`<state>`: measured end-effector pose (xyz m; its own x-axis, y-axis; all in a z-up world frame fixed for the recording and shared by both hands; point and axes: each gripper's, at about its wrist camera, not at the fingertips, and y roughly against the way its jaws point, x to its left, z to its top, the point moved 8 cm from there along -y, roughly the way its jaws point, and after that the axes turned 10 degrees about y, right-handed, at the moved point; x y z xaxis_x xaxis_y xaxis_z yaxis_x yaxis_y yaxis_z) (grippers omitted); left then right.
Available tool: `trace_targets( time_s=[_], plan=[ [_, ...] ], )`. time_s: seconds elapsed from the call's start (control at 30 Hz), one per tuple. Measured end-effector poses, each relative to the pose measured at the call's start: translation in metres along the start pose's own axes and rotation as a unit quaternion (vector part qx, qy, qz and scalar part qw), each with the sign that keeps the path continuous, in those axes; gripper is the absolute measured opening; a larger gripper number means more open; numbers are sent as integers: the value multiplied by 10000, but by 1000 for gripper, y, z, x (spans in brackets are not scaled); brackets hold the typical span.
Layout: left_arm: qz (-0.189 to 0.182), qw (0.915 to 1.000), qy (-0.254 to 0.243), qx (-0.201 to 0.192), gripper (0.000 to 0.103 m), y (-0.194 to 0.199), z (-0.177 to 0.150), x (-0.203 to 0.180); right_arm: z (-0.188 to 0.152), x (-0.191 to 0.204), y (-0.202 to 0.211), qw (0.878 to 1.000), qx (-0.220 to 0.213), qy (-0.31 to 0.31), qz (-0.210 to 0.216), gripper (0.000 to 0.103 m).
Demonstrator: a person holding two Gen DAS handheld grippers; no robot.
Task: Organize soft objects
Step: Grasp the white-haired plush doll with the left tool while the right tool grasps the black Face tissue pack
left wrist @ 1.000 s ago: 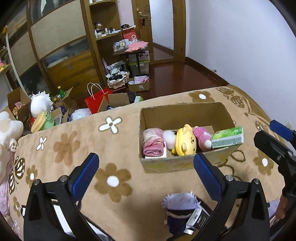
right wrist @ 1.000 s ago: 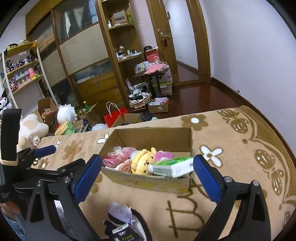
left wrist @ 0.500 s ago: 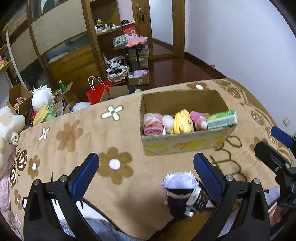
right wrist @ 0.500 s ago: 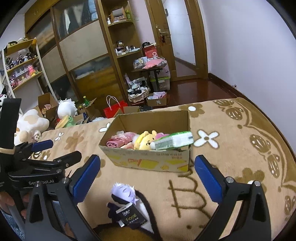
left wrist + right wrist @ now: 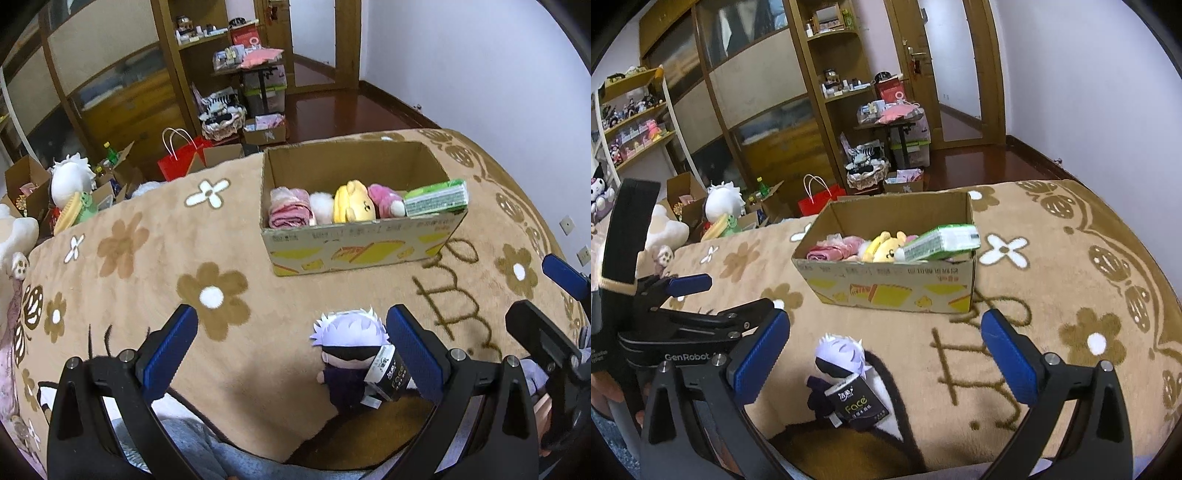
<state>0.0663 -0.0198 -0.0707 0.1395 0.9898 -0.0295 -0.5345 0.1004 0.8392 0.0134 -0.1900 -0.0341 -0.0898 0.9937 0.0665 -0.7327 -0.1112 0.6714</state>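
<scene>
A cardboard box (image 5: 364, 249) (image 5: 886, 291) stands on the brown flowered blanket (image 5: 207, 236). It holds a pink cloth roll (image 5: 290, 212), a yellow bear plush (image 5: 352, 203) (image 5: 886, 249), a pink plush (image 5: 384, 197) and a green tissue pack (image 5: 434, 197) (image 5: 942, 243). A white-haired doll (image 5: 349, 354) (image 5: 840, 369) with a black tissue pack (image 5: 388, 373) (image 5: 857, 404) lies near the blanket's front edge. My left gripper (image 5: 291, 347) is open and empty, pulled back above the doll. My right gripper (image 5: 886, 350) is open and empty, also behind the doll.
Beyond the blanket are wooden cabinets and shelves (image 5: 757, 92), a red bag (image 5: 181, 162), open boxes with plush toys (image 5: 70, 181) on the floor at left, a small cluttered table (image 5: 258, 70), and a white wall (image 5: 480, 74) at right.
Both grippers have drawn back and up from the box. The box now sits farther away and the doll shows fully between the fingers. Both stay open.
</scene>
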Motion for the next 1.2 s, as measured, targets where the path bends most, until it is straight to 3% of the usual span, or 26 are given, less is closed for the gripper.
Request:
trace_targets(
  time_s=[0.2,0.53,0.93,1.2],
  plan=[
    [-169,9995,-28,267,101,-14,-8,-7,-9,7,-4,9998,56,112,-139,103],
    [-66,9984,42,566,101,-35,-14,-5,-27,7,-22,9990,434,-66,-64,103],
    [36,9955,155,938,101,-57,-21,0,-39,-3,-34,9968,746,-103,-258,103],
    [-100,9910,375,1280,101,-78,-23,1,-54,0,-55,9928,1191,-99,-124,103]
  ],
)
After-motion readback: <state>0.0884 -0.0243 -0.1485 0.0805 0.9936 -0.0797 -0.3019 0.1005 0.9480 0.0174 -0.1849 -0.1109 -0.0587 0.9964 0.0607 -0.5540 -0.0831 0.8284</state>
